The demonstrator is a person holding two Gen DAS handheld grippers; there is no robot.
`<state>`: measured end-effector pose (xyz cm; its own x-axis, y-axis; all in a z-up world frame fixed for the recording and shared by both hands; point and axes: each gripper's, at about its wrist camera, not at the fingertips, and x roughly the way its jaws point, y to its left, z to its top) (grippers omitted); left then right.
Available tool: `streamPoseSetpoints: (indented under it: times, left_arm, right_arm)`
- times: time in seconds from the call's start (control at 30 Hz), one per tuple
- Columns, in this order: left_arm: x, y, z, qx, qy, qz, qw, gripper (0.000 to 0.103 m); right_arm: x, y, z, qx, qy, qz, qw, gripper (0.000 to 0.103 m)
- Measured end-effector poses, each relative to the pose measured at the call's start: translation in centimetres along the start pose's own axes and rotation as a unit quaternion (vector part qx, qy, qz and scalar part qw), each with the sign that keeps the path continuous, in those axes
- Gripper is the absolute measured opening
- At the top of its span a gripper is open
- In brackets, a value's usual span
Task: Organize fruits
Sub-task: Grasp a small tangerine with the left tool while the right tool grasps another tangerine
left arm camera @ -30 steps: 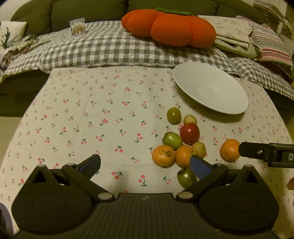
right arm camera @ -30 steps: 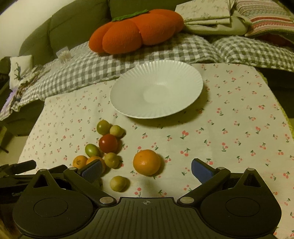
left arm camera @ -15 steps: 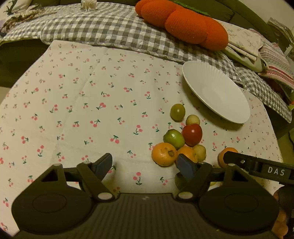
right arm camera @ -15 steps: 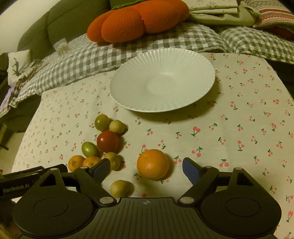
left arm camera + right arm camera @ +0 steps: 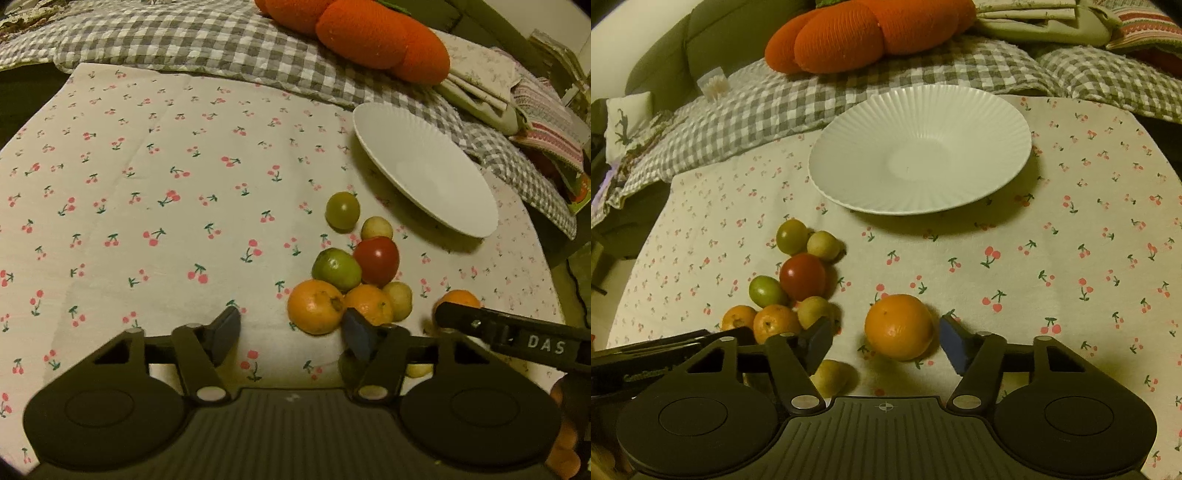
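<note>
Fruits lie loose on the cherry-print tablecloth (image 5: 1071, 240), none yet on the white plate (image 5: 849, 177) that sits empty toward the cloth's far edge, so we judge the sorting barely begun. Our right gripper (image 5: 886, 341) straddles the lone big orange (image 5: 899, 326), which sits apart from the cluster; its jaws have just been closing, yet a gap shows on either side and neither pad presses the skin. Our left gripper (image 5: 290, 334) has likewise been narrowing, spread over bare cloth with its right finger beside the nearest orange (image 5: 316, 312) of the pile, nothing between the pads. The next move, we think, calls for the right jaws to finish closing on the orange's widest part, then a lift and carry to the plate. Crowding is the trouble on the left: the nearest orange touches a second orange (image 5: 369, 304), a green fruit (image 5: 336, 269) and, behind those, a red tomato (image 5: 376, 260), so a careless squeeze could send neighbours rolling. A small yellowish fruit (image 5: 831, 376) lies just beside the right gripper's left finger, possibly touching it, though the finger hides the contact. Beyond the cloth's far edge lie a checked blanket (image 5: 849, 88) and an orange knitted cushion (image 5: 857, 33), clear of the work.
</note>
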<state>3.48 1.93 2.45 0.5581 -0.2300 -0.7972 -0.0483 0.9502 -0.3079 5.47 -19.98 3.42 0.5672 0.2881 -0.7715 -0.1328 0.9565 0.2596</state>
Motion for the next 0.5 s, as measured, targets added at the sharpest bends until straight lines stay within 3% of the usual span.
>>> streamPoseSetpoints:
  times: [0.07, 0.17, 0.27, 0.5]
  left_arm:
    - [0.01, 0.07, 0.12, -0.005, 0.001, -0.017, 0.9998, 0.042]
    - [0.10, -0.14, 0.10, 0.000, -0.002, -0.030, 0.9995, 0.032]
    - [0.10, -0.60, -0.01, 0.012, -0.008, -0.027, 0.9995, 0.030]
    - [-0.58, -0.22, 0.32, 0.002, -0.018, -0.023, 0.9996, 0.030]
  right_arm:
    - [0.08, 0.02, 0.03, -0.002, 0.000, -0.002, 1.000, 0.057]
    - [0.22, 0.08, 0.06, -0.009, -0.001, -0.010, 1.000, 0.050]
    - [0.45, -0.04, 0.10, -0.013, 0.000, -0.018, 1.000, 0.041]
    - [0.21, 0.03, 0.07, -0.009, 0.001, -0.019, 1.000, 0.040]
